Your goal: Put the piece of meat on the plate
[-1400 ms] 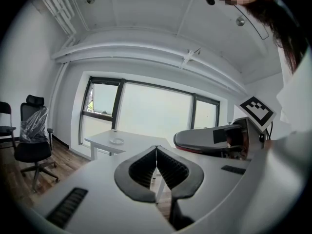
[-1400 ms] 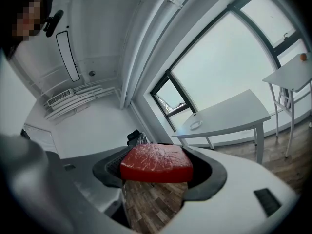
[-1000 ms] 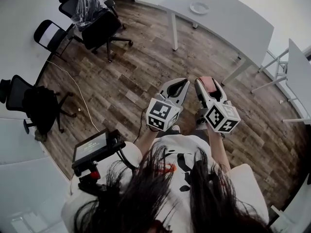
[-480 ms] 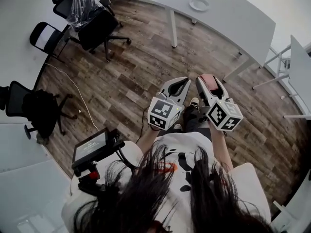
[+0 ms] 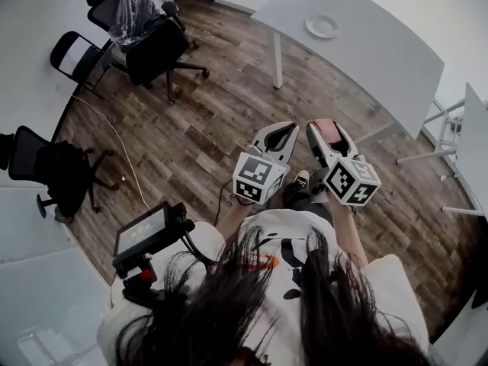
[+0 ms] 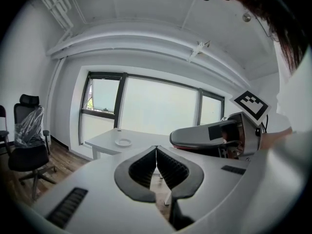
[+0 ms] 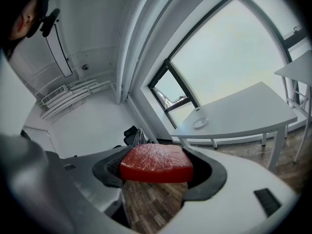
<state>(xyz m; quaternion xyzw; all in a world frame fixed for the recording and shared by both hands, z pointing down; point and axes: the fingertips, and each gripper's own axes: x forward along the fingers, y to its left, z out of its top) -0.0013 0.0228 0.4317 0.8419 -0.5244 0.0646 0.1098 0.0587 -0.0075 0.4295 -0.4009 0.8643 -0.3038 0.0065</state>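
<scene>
Transport step. Right gripper (image 5: 326, 130) has its jaws clamped on the piece of meat (image 7: 156, 163), a red slab held flat between the pads, up in the air over the wood floor (image 5: 206, 120). Left gripper (image 6: 156, 165) sits just beside it, jaws together with nothing between them. The plate (image 5: 322, 27) is small, white and bare, lying on the white worktop (image 5: 381, 63) by the window, well apart from both grippers. Meat not yet delivered; placing not begun. Next move, as I judge it: carry the right gripper across to the worktop, bring the meat above the plate, lower until it rests on the plate, then part the jaws. Left gripper looks unneeded.
</scene>
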